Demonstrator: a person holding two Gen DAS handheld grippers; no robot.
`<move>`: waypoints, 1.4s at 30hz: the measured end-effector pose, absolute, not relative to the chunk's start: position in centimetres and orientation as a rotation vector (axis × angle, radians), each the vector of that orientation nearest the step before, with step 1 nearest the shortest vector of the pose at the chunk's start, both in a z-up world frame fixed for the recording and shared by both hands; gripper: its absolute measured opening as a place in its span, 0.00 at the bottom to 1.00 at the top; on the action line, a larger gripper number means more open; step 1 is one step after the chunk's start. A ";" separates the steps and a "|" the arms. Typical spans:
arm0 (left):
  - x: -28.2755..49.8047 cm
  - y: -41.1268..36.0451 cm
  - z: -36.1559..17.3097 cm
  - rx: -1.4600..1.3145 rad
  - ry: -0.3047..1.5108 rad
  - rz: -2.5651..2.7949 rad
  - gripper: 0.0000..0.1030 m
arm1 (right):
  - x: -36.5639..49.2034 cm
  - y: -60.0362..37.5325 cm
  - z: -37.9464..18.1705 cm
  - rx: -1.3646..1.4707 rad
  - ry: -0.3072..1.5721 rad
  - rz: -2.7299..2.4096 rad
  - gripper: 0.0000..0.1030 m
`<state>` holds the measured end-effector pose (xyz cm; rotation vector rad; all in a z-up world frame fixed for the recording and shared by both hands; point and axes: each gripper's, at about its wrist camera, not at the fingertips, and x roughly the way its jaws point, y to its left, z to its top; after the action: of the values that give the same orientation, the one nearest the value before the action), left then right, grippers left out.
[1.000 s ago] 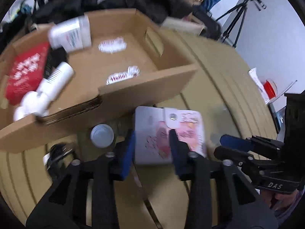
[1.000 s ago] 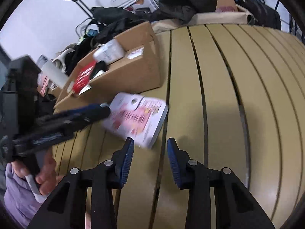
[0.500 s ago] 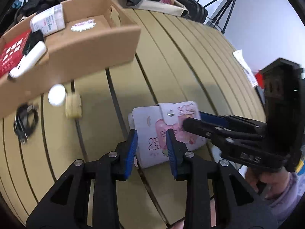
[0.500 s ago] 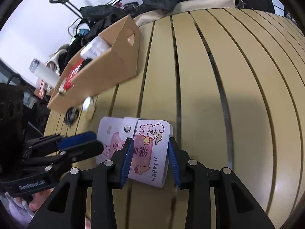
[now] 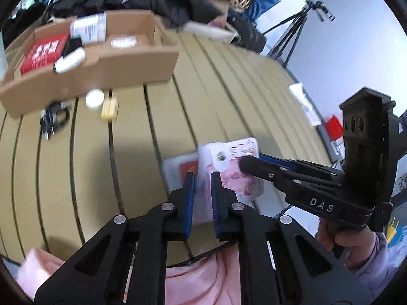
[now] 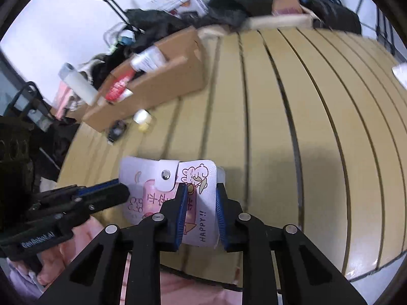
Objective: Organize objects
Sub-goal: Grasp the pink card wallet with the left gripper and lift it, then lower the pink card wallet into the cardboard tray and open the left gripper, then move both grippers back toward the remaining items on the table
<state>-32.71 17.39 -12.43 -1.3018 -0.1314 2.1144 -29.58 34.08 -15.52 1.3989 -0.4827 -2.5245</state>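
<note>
Each camera rides behind its own claw, looking steeply down and forward along the fingers, close above the slatted worktop (image 5: 142, 152). Both views share the pink wallet (image 6: 162, 188) in front of them and the cardboard box (image 5: 106, 68) farther back.

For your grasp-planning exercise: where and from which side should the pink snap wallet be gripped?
Grip the wallet by its thin near edge, one half each, coming from the person's side over the table edge. It is flat and wide, so only its thickness fits the jaws. The left gripper and right gripper, jaws just closing, pinch it this way, clear of the snap tab.
</note>
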 end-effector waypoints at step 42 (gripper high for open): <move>-49.9 3.3 1.0 -1.188 0.117 2.738 1.00 | -53.5 29.0 -1.3 1.407 -0.023 -2.600 0.94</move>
<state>-49.89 3.27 0.98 -1.1876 0.1175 2.7378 -53.53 29.03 -1.29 1.4069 -0.0229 -2.6001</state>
